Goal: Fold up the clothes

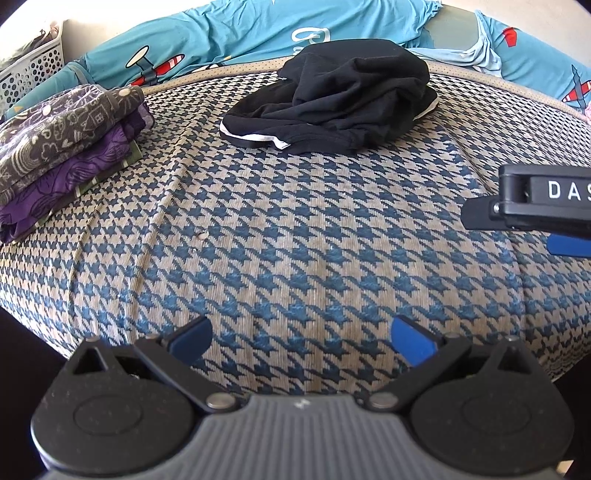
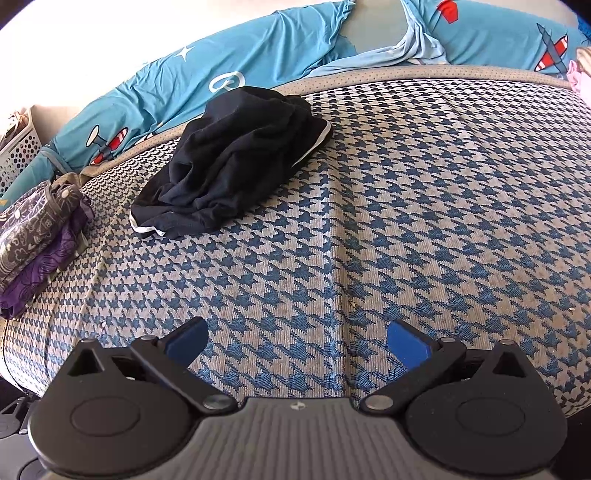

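Note:
A crumpled black garment with white trim [image 1: 332, 98] [image 2: 232, 158] lies in a heap at the far side of the houndstooth bed cover [image 1: 295, 240] [image 2: 406, 221]. My left gripper [image 1: 301, 339] hovers open over the near part of the cover, well short of the garment, with nothing between its blue pads. My right gripper [image 2: 297, 341] is likewise open and empty, with the garment far ahead to its left. In the left wrist view the right gripper's black body [image 1: 543, 199] juts in from the right edge.
A stack of folded clothes, grey patterned over purple [image 1: 62, 147] [image 2: 37, 240], sits at the left edge of the bed. A teal aeroplane-print sheet [image 1: 240, 33] [image 2: 258, 55] runs along the back. A white perforated basket [image 1: 29, 70] stands at far left.

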`<state>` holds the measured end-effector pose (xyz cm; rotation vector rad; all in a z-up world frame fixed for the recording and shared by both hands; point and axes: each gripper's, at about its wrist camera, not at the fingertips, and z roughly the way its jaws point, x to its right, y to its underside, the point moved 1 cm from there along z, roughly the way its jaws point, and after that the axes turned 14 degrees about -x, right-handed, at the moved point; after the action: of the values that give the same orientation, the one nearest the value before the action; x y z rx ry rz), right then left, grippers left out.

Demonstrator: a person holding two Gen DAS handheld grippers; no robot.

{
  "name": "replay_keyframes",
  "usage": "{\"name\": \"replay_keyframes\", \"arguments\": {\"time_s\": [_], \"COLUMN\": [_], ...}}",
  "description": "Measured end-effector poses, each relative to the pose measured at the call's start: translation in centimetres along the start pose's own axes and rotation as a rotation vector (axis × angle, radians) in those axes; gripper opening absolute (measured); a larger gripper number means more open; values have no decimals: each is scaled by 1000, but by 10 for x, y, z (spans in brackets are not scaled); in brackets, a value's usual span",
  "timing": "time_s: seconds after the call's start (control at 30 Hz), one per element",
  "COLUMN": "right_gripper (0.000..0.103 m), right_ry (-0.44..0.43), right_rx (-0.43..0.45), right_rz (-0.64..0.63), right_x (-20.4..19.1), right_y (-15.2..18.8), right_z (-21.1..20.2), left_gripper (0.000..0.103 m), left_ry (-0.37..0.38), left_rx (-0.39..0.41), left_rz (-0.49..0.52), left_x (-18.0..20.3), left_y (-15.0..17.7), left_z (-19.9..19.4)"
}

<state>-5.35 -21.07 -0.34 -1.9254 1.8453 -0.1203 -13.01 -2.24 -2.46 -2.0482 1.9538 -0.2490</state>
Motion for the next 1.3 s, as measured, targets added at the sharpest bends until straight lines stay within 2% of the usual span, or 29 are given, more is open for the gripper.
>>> {"name": "replay_keyframes", "arguments": {"time_s": [1.3], "right_gripper": [103], "right_ry": [-24], "right_rx": [15], "right_rz": [-41], "right_x": [3], "right_y": [4], "right_z": [-9], "left_gripper": [103], "left_ry": [-11], "left_rx": [-1], "left_rz": [30], "left_x": [9], "left_y": [7], "left_z": [-14]}}
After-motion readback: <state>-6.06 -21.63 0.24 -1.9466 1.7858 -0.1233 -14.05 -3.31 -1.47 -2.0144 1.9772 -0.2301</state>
